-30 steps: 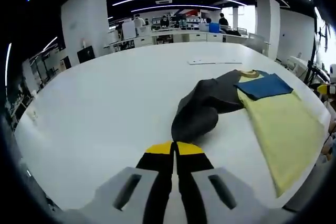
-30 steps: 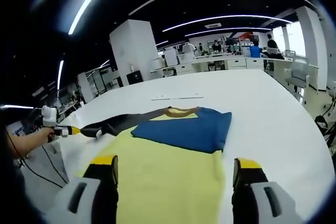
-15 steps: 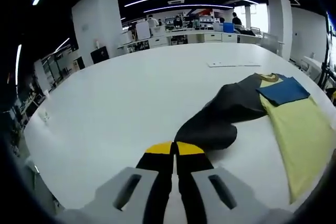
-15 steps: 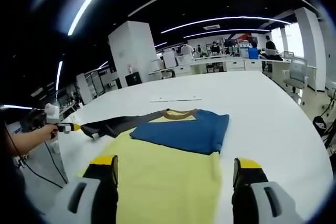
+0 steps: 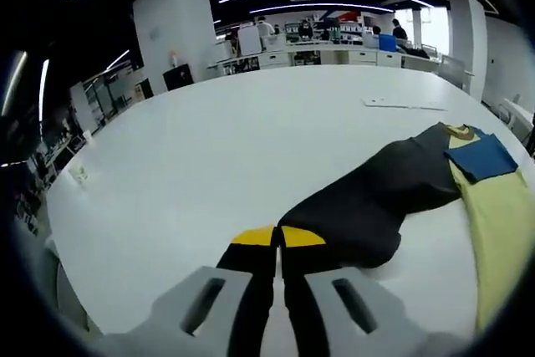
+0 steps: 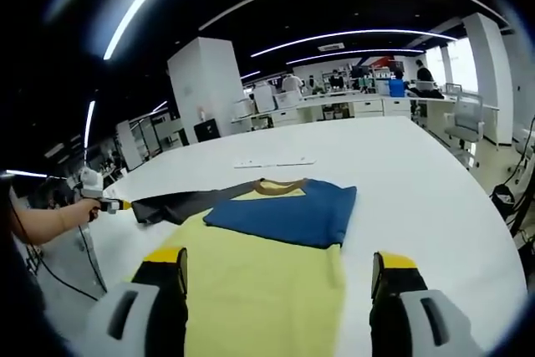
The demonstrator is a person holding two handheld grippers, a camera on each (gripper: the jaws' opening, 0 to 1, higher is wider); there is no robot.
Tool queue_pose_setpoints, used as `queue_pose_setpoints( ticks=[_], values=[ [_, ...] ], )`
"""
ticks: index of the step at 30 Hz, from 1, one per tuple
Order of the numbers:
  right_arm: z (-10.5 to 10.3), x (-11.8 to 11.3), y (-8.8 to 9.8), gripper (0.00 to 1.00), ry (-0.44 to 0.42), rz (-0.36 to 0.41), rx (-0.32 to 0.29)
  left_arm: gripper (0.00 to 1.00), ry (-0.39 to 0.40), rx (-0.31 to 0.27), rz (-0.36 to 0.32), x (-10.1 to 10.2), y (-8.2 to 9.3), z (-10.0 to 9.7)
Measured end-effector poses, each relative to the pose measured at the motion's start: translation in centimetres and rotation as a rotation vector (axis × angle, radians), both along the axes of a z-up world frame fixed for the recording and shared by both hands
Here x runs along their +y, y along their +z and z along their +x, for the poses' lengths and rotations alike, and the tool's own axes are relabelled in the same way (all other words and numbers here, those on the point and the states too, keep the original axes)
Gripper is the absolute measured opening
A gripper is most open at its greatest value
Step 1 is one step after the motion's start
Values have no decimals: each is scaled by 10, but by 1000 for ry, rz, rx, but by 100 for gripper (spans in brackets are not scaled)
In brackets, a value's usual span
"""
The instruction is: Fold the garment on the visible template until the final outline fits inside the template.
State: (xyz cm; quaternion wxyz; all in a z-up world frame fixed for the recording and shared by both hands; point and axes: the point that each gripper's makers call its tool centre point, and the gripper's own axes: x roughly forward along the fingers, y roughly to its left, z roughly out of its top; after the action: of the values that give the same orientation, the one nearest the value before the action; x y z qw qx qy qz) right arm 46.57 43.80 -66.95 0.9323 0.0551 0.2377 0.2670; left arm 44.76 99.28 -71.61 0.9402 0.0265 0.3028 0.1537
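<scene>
My left gripper point(image 5: 277, 236) pinched tight on dark sleeve point(image 5: 368, 206), sleeve stretched toward right of frame. My right gripper point(image 6: 279, 267) wide apart, holding nothing, above yellow shirt point(image 6: 259, 286) lower centre; blue sleeve point(image 6: 284, 216) folded across it. White table point(image 5: 217, 148) beneath.

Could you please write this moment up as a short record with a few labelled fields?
surface: white table
garment: yellow shirt lying flat, with a blue sleeve folded over it
dark sleeve: dark sleeve stretched out sideways from the shirt
left gripper: left gripper, jaws shut on the dark sleeve's end
right gripper: right gripper, jaws open above the yellow shirt, holding nothing
other item: flat white sheet beyond the collar
</scene>
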Motion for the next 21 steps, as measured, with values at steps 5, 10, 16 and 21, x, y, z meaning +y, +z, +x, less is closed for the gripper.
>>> queue_pose_setpoints(
  ticks=[5, 10, 16, 21],
  values=[
    [0, -5, 1, 92, -16, -7, 0, 0, 7, -19, -5, 5, -1, 8],
    [1, -6, 4, 92, -18, -14, 0, 0, 12, -8, -2, 6, -3, 9],
    [2, -3, 6, 92, -15, -9, -1, 29, 39, -20, -24, 3, -5, 0],
    [0, 2, 7, 93, -3, -6, -1, 38, 57, -41, -97, -5, -9, -7]
  ],
)
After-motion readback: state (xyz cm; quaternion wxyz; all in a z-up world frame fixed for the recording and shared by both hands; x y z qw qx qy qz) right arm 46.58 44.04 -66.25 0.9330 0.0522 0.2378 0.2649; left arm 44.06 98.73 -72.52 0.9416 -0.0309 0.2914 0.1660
